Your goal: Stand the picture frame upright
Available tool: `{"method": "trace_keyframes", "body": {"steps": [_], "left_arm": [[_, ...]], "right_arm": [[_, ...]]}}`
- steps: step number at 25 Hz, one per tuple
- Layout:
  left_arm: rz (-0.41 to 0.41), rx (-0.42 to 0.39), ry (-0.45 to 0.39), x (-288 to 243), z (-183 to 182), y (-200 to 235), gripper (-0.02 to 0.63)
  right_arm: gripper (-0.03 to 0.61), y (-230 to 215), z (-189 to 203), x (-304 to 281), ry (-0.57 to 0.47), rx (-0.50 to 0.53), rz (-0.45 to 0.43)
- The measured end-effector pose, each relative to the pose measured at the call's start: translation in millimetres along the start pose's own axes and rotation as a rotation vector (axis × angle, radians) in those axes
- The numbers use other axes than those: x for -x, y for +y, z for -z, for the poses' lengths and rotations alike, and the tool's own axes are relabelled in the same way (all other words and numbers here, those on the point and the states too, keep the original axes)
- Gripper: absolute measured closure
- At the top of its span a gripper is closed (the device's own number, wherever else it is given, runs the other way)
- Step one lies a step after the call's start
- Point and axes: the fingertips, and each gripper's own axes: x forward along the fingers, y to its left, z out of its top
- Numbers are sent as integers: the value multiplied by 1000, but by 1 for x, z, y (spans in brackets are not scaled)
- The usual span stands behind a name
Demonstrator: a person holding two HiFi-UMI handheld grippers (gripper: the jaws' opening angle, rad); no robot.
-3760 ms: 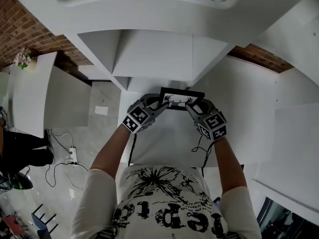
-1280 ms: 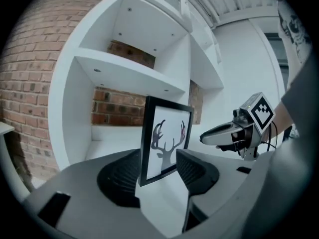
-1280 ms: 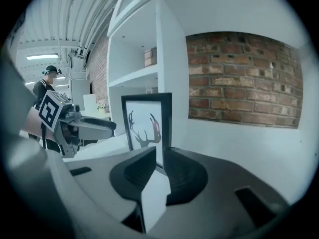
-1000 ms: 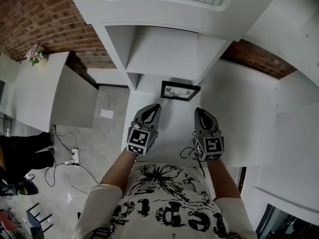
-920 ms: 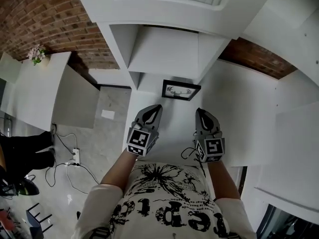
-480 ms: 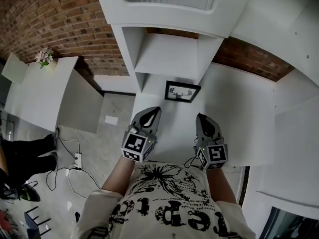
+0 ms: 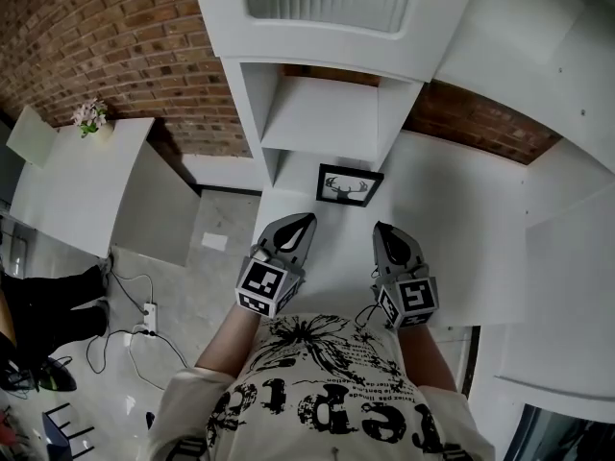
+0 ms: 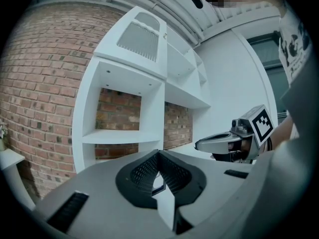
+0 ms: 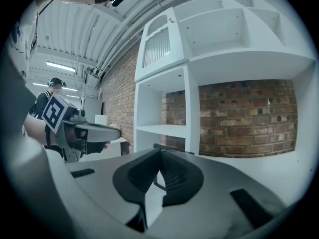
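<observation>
Both claws have pulled back from the picture frame (image 7: 349,184), whose two sides they were holding a few seconds ago. Over the last second they have barely shifted, while the head camera has tipped up, so more of the brick wall (image 7: 115,46) shows. The picture frame stands upright on the white desk (image 7: 461,219), its face toward the person, with a dark antler drawing on a pale ground inside a black border. It is at the foot of the white shelf unit (image 7: 327,113); whether its back touches the unit cannot be told.

The left claw (image 7: 306,219) hovers near the frame's lower left, apart from it, clenched with nothing in it. The right claw (image 7: 382,229) hovers at the frame's lower right, also apart from it, likewise clenched and empty. In the left gripper view the dark jaws meet at their tips, and a sliver of the frame shows beyond them through the gap lower down. In the right gripper view the jaws meet the same way, with the left claw level beside them. The two claws point toward the shelf unit, side by side, with bare desk between them.

Off to the left, a small bunch of pink flowers (image 7: 89,115) sits on a separate white cabinet (image 7: 67,181) against the brick wall.
</observation>
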Motion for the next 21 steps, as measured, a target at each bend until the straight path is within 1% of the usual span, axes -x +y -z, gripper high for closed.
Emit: {"method": "trace_keyframes", "body": {"steps": [5,11,16,21], "left_arm": [[-3,-12,0,-8,-5,-2,604],[-25,10,1,-14,-6,1,604],[-20,34,-10,-15,-4,-4,603],[-6,35,23,-14,2,-10,603]], "right_arm": [[574,-4,-1,-3,7,10,-15],[574,-7,-2,-8,16,20,-30],[574,-8,-3,-4,4,35,-26],[574,-9,-6,0,-3,57,-14]]}}
